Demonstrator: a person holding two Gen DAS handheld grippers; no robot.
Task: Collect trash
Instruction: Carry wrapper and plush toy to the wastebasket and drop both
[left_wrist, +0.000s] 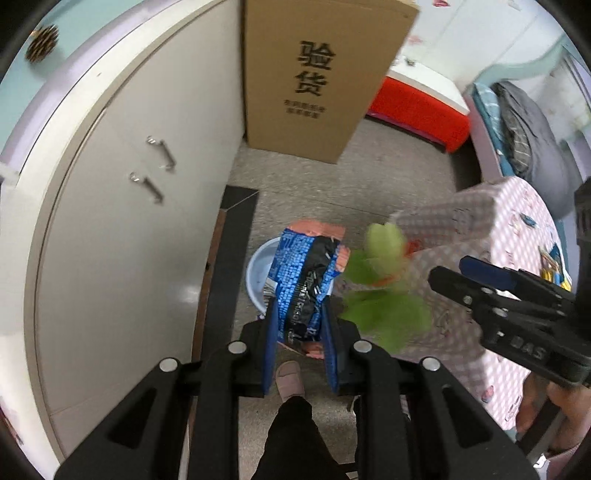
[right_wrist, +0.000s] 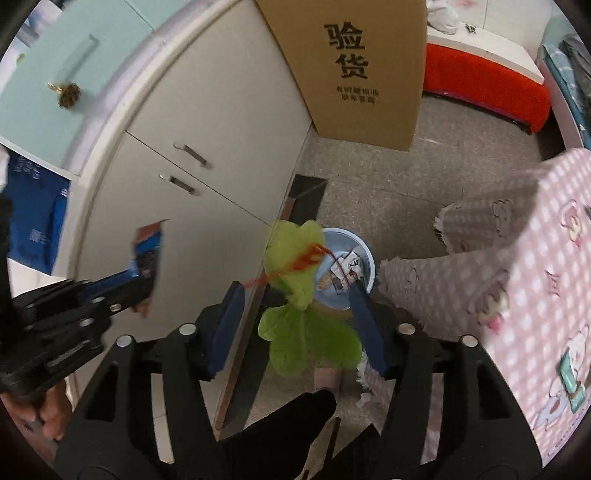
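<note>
My left gripper (left_wrist: 300, 321) is shut on a blue and black snack wrapper (left_wrist: 304, 280) and holds it above a pale blue bin (left_wrist: 258, 273) on the floor. My right gripper (right_wrist: 297, 317) is open; a blurred green leafy bunch tied with red string (right_wrist: 299, 295) is in mid-air between its fingers, touching neither, over the bin (right_wrist: 364, 258), which holds several pieces of trash. The right gripper (left_wrist: 491, 291) shows at the right of the left wrist view, the leaves (left_wrist: 384, 291) beside the wrapper. The left gripper (right_wrist: 144, 266) shows in the right wrist view.
A white cabinet (left_wrist: 129, 221) stands at left, a tall cardboard box (left_wrist: 317, 74) behind the bin. A table with a pink checked cloth (left_wrist: 509, 258) is at right. A red bench (left_wrist: 421, 107) stands at the back. My shoe (left_wrist: 290, 378) is on the grey floor.
</note>
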